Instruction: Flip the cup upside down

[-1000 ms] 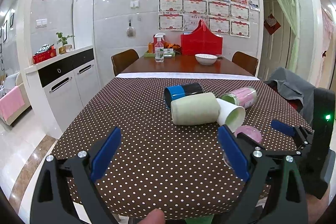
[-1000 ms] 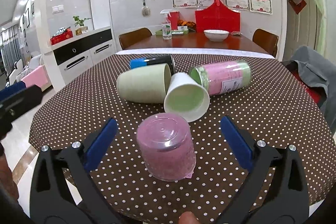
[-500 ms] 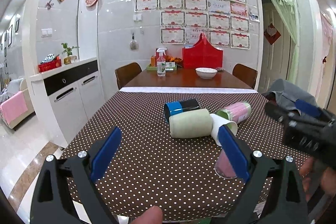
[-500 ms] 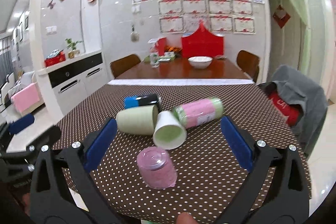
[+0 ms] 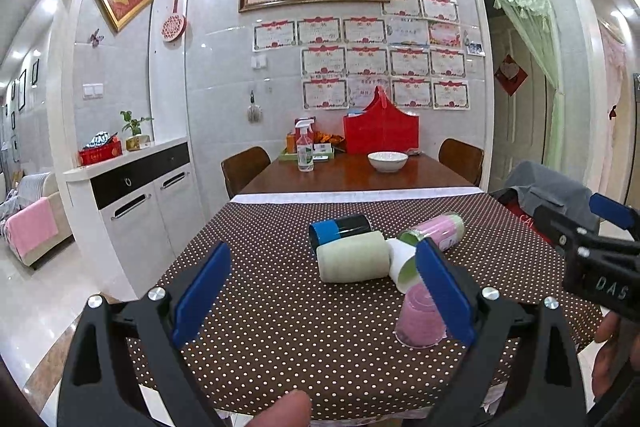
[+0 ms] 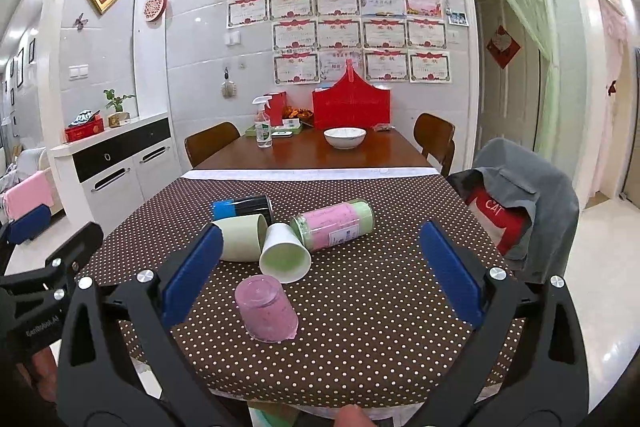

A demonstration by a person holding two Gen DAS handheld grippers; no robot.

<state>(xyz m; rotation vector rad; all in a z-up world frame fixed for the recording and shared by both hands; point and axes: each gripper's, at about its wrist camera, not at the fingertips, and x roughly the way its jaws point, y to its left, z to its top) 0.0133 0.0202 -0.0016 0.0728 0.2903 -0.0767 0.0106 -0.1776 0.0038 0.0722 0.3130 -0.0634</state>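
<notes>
Right wrist view: pink cup (image 6: pixel 267 309) stands inverted near the bench (image 6: pixel 380 327) front edge; both jaws released, empty. Probably light, smooth plastic; best gripped across its sidewall.

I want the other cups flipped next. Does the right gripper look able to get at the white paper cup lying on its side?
Probably yes. The right gripper is open, and the white paper cup lies ahead with its mouth toward it. The upside-down pink cup stands slightly nearer and left, so it may need skirting.
</notes>
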